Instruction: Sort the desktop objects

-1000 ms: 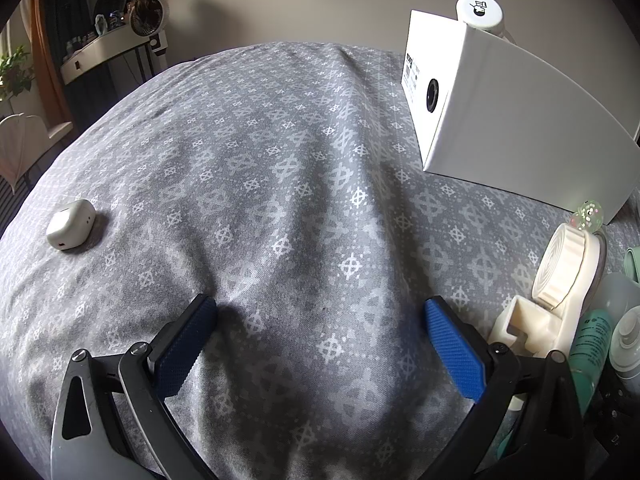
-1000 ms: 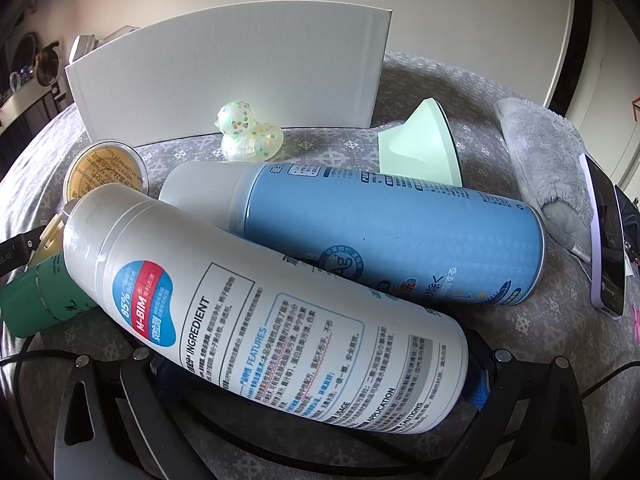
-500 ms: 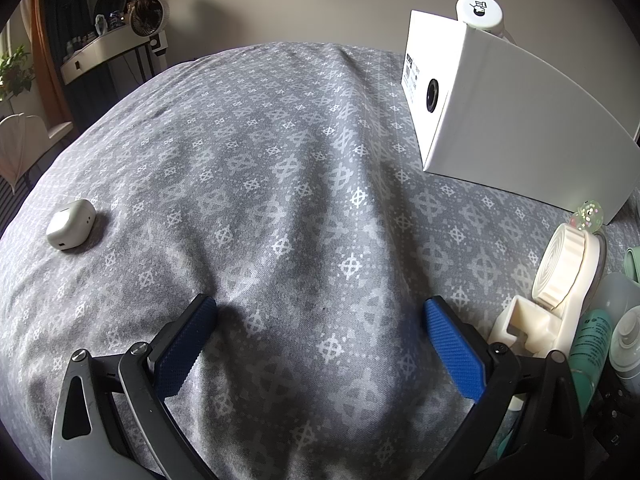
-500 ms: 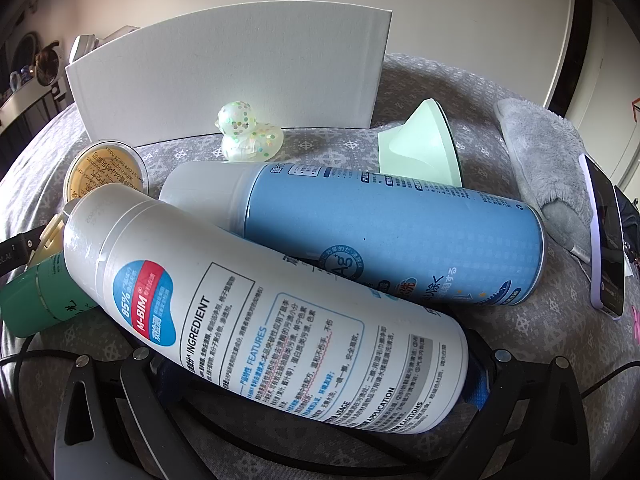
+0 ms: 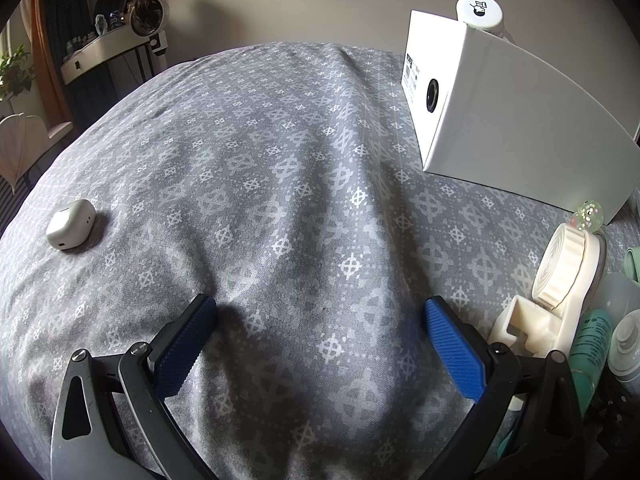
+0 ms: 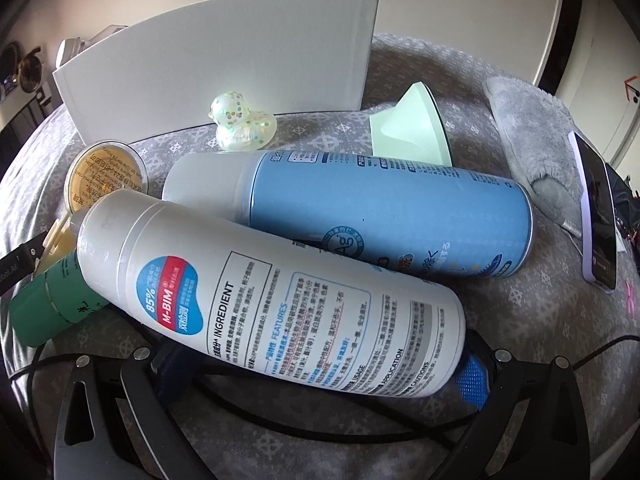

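My left gripper (image 5: 320,320) is open and empty, low over the grey patterned cloth (image 5: 280,160). My right gripper (image 6: 316,364) is wide open, its jaws on either side of a white spray can (image 6: 272,296) that lies across them; whether the pads touch it I cannot tell. A blue spray can (image 6: 380,212) lies behind it. A green bottle (image 6: 52,304), a yellow-lidded jar (image 6: 106,174), a clear speckled duck (image 6: 242,124) and a mint green stand (image 6: 412,128) lie around. A white box (image 6: 224,64) stands behind them.
In the left wrist view a white earbud case (image 5: 71,224) lies at the far left, the white box (image 5: 508,120) stands at the back right, and a cream tape dispenser (image 5: 556,292) sits at the right. A phone (image 6: 596,208) and a grey fluffy slipper (image 6: 536,128) lie at the right.
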Tool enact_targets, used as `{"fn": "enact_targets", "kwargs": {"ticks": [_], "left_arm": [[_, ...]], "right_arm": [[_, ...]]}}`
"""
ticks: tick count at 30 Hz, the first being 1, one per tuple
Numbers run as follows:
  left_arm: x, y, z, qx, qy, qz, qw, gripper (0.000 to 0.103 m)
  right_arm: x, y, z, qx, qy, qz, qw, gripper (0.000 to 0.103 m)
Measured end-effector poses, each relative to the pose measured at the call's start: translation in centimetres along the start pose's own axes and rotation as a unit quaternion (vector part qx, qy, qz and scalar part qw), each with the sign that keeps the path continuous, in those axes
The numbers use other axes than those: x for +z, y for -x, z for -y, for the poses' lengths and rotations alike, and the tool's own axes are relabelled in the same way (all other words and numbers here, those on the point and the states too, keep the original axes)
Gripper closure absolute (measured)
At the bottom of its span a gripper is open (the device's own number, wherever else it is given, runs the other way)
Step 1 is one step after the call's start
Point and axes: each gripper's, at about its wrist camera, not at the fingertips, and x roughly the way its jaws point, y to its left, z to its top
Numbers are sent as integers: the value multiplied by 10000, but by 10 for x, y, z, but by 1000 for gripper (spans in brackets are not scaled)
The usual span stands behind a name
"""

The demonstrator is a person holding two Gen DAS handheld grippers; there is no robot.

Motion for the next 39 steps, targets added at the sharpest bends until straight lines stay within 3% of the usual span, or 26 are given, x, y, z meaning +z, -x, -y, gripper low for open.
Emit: {"fn": "enact_targets", "kwargs": {"ticks": [39], "left_arm": [[0, -2, 0, 0, -2, -1, 10000, 0]], "right_arm": [[-1, -2, 2, -113, -51, 99, 9999, 0]]}}
